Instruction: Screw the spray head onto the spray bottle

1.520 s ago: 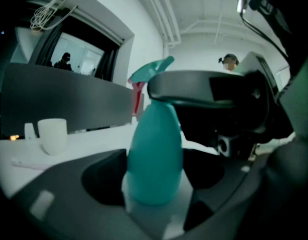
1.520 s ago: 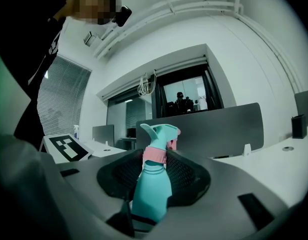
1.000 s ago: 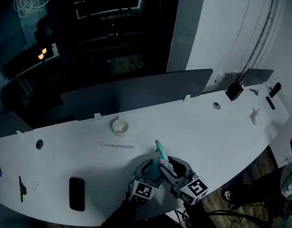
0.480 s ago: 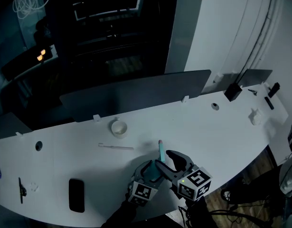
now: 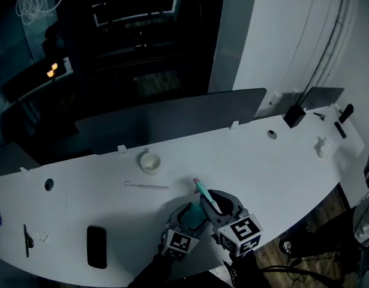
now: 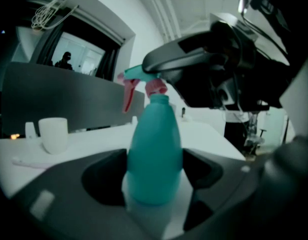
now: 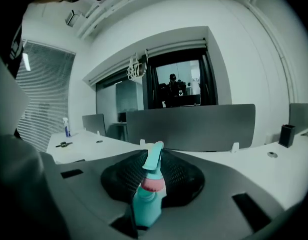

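Observation:
A teal spray bottle stands near the white table's front edge, with my left gripper shut round its body. In the left gripper view the bottle fills the gap between the jaws. The spray head sits on the bottle's neck, its nozzle leaning up and left. It has a pink collar and a pink trigger. My right gripper reaches in from the right. Its jaws have just been closing, and its ribbed pads now press on the spray head.
A white cup and a thin pale stick lie behind the bottle. A black flat object lies at the front left. A grey divider runs along the table's back, with a black box at the far right.
The right gripper rose and stood wider around the spray head half a second ago; now it has closed on it. The nozzle swung from upright to leaning left. The left gripper stayed still.

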